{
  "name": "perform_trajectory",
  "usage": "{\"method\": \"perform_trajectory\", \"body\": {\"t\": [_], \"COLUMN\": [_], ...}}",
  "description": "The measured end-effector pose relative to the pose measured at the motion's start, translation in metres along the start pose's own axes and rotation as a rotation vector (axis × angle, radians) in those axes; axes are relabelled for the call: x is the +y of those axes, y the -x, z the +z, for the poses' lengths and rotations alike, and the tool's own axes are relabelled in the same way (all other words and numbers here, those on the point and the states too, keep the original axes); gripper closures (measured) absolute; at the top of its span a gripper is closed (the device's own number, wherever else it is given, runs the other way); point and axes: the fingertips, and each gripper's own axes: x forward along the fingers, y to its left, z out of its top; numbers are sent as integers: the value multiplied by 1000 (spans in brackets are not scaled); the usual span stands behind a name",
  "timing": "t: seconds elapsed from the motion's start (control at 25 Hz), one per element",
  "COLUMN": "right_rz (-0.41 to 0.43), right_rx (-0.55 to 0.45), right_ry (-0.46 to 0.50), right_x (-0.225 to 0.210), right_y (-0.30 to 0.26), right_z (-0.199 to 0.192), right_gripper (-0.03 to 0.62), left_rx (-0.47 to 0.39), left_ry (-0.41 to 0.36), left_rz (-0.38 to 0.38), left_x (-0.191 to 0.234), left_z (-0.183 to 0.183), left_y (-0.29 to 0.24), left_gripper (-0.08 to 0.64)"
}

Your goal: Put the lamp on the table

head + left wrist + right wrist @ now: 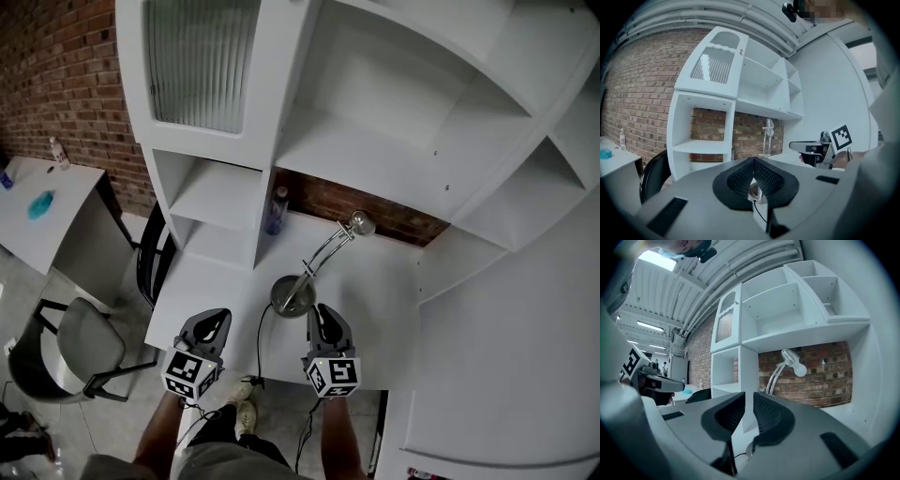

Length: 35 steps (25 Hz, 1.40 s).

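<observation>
Closed left claw (217, 320); slightly open right claw (323, 313), lamp base (292, 295) just before it.

An office-like room; white shelf unit (375, 103) above a white worktop (375, 291) at centre; grey chair (84, 342) lower left; brick wall (56, 75) upper left.

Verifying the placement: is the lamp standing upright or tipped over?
Upright: the lamp rests on its round base flat on the white table, its neck arching up to the head.
</observation>
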Motion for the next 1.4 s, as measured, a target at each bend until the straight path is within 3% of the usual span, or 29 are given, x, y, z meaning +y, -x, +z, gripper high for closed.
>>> {"method": "perform_trajectory", "body": {"t": [0.36,0.68,1.4], "right_rz": [-43,-31,-36], "right_rx": [-34,-48,-51], "right_ry": [-5,-8,-28], "right_x": [3,7,19], "right_y": [19,35,62], "right_z": [17,24,17], "right_gripper": [555,560,565], "left_rx": [-19,-46,-37], "left_ry": [-22,-24,-19], "left_rz": [-6,-6,-2], "left_x": [-1,-3,-5], "left_z": [18,33,31], "left_y": [10,13,19], "left_gripper": [558,558,558]}}
